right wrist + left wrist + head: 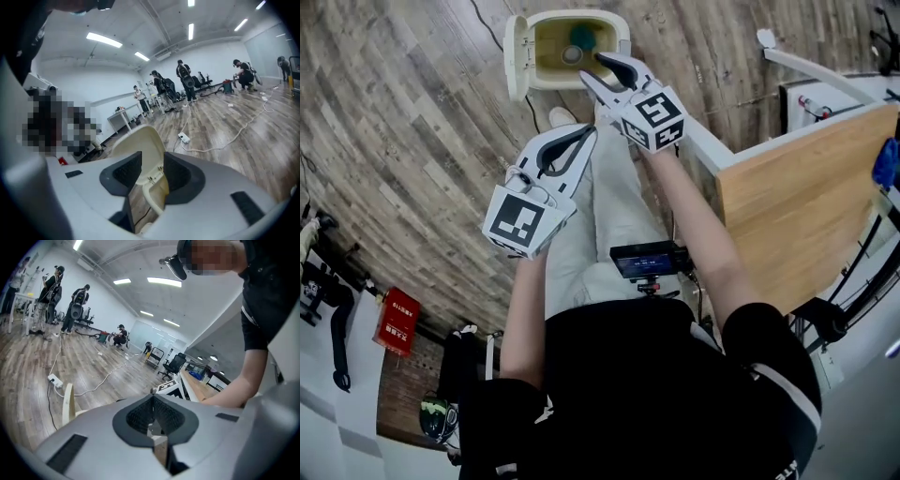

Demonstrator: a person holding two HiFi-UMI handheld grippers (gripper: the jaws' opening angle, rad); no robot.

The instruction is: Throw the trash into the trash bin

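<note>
A cream trash bin (pixel 619 28) stands on the wooden floor at the top of the head view, its lid (pixel 516 56) swung open to the left. Teal and grey trash (pixel 578 39) lies inside. My right gripper (pixel 592 67) hovers at the bin's near rim, jaws open and empty. In the right gripper view the lid (pixel 140 143) and rim (pixel 154 199) show through the gap of the right gripper (pixel 152 173). My left gripper (pixel 591 131) hangs nearer to me and left of the right one, shut with nothing in it. The left gripper (pixel 152 401) shows pads meeting.
A wooden table (pixel 806 206) with a white frame stands at the right. A cable (pixel 532 117) runs over the floor by the bin, and a power strip (pixel 183 138) lies farther off. A red box (pixel 397 319) sits at the lower left. Several people work far across the room.
</note>
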